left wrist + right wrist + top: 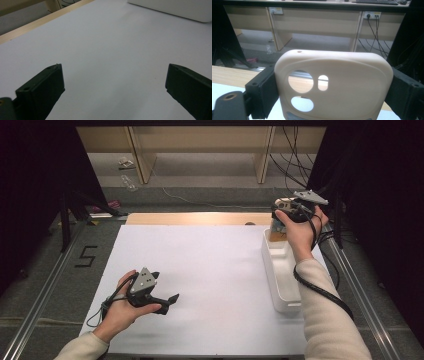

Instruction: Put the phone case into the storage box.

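Hand [300, 232] raised over tray [282, 285], clamping phone case [333, 85].

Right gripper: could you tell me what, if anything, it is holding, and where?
The right gripper clamps a cream phone case by its two long side edges, camera cutouts uppermost.

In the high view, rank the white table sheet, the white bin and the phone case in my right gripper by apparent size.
1. White table sheet, by far the largest.
2. White bin, long and narrow at the sheet's right edge.
3. Phone case, smallest; the right gripper and hand hide most of it, so its full extent is unsure.
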Action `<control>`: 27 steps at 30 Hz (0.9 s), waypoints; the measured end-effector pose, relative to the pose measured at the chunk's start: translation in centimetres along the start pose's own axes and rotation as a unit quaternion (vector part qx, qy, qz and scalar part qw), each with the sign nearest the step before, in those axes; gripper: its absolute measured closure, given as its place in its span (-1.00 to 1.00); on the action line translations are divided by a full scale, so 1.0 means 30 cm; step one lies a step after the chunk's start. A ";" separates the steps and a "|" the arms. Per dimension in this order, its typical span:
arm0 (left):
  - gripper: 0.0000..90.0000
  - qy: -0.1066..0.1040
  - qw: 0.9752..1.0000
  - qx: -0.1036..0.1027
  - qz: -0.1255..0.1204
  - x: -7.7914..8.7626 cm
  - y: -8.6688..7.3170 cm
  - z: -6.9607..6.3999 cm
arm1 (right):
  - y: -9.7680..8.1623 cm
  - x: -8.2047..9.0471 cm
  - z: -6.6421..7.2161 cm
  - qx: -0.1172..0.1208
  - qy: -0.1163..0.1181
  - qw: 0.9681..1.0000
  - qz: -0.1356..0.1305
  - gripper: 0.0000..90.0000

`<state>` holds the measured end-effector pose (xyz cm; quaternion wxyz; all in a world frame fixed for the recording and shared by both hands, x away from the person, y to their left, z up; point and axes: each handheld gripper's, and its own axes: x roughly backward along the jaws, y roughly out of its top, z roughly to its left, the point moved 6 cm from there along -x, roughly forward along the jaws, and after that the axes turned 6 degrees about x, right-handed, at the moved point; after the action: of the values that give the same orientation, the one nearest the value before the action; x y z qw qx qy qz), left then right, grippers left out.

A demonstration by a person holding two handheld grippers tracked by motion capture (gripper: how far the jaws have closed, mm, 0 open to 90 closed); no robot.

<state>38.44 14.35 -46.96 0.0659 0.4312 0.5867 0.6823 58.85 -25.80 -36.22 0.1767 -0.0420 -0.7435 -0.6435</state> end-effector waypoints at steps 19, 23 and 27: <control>-0.97 -0.001 1.000 0.000 0.000 0.000 0.000 0.000 | -0.013 -0.034 0.005 0.004 -0.002 1.000 0.013 -0.74; -0.96 -0.001 1.000 0.000 0.000 0.000 0.000 0.000 | -0.016 -0.040 0.003 0.003 -0.002 1.000 0.014 -0.74; -0.96 -0.001 1.000 0.000 0.000 0.000 0.000 0.000 | -0.017 -0.044 0.004 0.004 -0.002 1.000 0.015 -0.74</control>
<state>38.44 14.34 -46.96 0.0662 0.4316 0.5869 0.6818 59.91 -25.54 -37.15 0.1850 -0.0538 -0.7456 -0.6380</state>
